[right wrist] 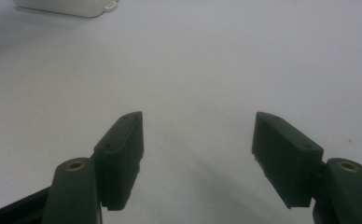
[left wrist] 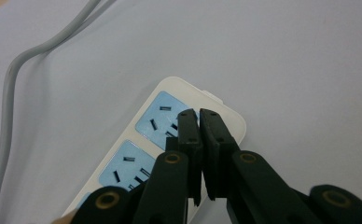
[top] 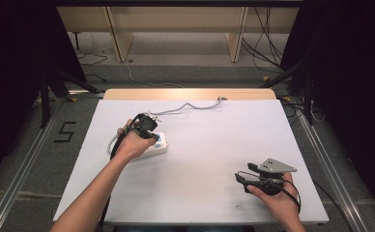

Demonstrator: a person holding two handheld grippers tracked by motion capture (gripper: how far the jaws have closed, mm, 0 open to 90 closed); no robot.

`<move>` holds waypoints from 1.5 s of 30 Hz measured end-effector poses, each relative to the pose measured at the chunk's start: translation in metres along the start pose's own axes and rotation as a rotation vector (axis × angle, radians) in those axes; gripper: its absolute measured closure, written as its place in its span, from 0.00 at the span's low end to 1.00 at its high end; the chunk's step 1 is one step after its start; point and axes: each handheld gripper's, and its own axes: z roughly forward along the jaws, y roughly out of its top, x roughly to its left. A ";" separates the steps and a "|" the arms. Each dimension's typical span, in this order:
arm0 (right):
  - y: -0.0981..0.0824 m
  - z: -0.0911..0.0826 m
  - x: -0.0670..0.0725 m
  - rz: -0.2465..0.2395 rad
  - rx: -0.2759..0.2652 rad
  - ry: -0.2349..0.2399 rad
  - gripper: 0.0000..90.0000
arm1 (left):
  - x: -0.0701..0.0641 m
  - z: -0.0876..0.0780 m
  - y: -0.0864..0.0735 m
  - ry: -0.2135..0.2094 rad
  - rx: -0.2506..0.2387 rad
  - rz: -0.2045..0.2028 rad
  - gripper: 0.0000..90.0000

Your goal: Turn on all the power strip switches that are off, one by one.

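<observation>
The left gripper (left wrist: 198, 112), fingers closed on nothing, hovers over the power strip (left wrist: 170, 140) at the bench's (top: 214, 145) left, and should press squarely downward; the right gripper (right wrist: 198, 135) idles open.

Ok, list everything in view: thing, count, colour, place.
power strip: one, white with blue sockets, left part of the table under the left gripper.
cord: one, grey, running from the strip toward the table's far edge.
table: one, white top with a wooden far edge, centre.
left gripper: one, black, jaws shut, over the strip.
right gripper: one, black, jaws open, near right of the table.
hands: two, one on each gripper.
</observation>
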 end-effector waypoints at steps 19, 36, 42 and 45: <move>0.000 0.000 -0.001 0.001 0.002 0.001 0.39 | -0.002 -0.021 -0.009 -0.030 -0.063 -0.032 0.80; 0.000 -0.002 -0.003 0.006 -0.004 -0.007 0.39 | -0.012 -0.038 -0.024 -0.045 -0.163 -0.043 0.46; 0.000 -0.002 -0.004 0.007 -0.008 -0.009 0.39 | -0.012 -0.040 -0.030 -0.050 -0.166 -0.039 0.39; 0.000 -0.003 -0.004 0.008 -0.008 -0.010 0.39 | -0.014 -0.042 -0.033 -0.049 -0.169 -0.034 0.37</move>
